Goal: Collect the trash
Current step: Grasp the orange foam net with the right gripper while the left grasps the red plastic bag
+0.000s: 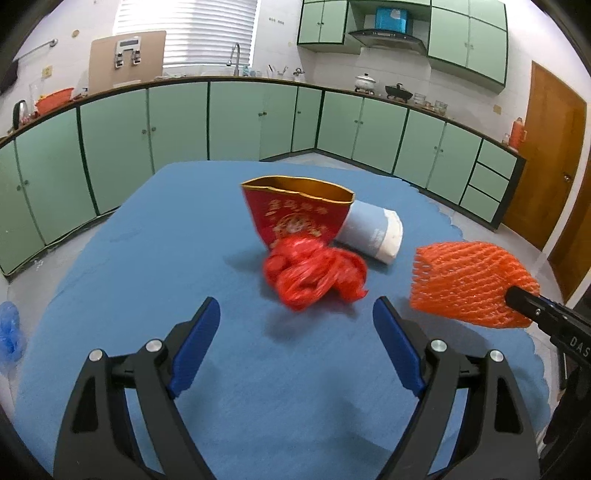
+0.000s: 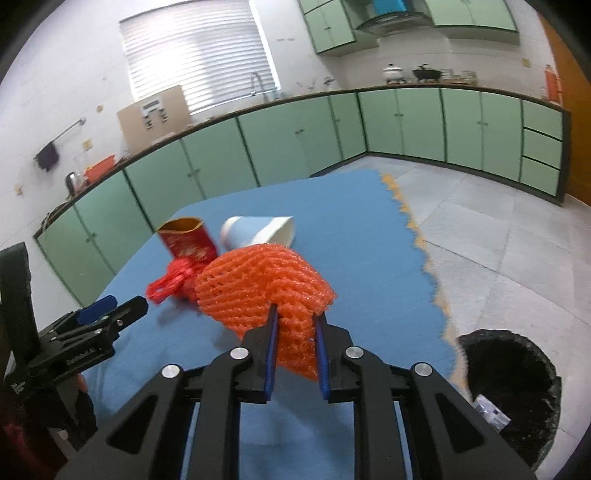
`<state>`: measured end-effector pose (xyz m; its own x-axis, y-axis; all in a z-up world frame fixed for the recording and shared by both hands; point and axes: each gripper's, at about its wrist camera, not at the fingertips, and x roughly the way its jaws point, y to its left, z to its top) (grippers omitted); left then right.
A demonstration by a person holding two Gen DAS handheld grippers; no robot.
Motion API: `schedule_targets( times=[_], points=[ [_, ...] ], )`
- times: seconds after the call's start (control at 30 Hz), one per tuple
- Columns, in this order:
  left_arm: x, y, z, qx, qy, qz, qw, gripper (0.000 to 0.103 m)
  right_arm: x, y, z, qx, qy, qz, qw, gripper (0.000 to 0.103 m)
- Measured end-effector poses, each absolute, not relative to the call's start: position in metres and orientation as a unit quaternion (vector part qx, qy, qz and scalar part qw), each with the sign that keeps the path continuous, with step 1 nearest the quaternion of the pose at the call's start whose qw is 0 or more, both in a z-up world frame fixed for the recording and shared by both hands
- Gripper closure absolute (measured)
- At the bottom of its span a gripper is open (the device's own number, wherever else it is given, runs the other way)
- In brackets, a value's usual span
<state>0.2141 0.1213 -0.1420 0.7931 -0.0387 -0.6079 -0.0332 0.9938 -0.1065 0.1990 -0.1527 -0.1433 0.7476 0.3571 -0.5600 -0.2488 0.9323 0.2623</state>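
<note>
Green cabinets curve across the frame's middle; a blinded window sits upper left, a wooden door far right.

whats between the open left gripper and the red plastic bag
Nothing: in the left wrist view only bare blue mat lies between the left gripper and the red plastic bag.

- A home kitchen.
- Green cabinets run below a long worktop that turns the corner; more green cupboards hang on the wall.
- A range hood sits over a white pot and a black pan.
- A tap stands below a window with blinds.
- White wall tiles, a tiled floor, a wooden door.
- A bin with a black liner stands on the floor.
</note>
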Motion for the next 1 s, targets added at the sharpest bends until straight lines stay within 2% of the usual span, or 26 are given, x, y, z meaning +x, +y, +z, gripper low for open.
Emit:
schedule_targets(
  times=[0.6, 0.67, 0.8, 1.0],
  points=[
    [0.288, 0.107, -0.162, -0.055, 0.386, 0.017, 0.921, 0.019, 0.235, -0.158, -0.162, 0.092, 0.335, 0.145, 0.926, 0.085],
    [0.289, 0.107, -0.164, -0.055, 0.392, 0.014, 0.918, 0.025, 0.236, -0.16, -0.163, 0.096, 0.336, 0.145, 0.926, 0.085],
    [0.29, 0.108, -0.164, -0.058, 0.395, 0.009, 0.917, 0.045, 0.238, -0.165, -0.163, 0.097, 0.338, 0.143, 0.925, 0.085],
    [0.277, 0.105, -0.16, -0.065, 0.381, 0.003, 0.922, 0.057, 0.231, -0.167, -0.16, 0.086, 0.331, 0.137, 0.93, 0.085]
  ],
)
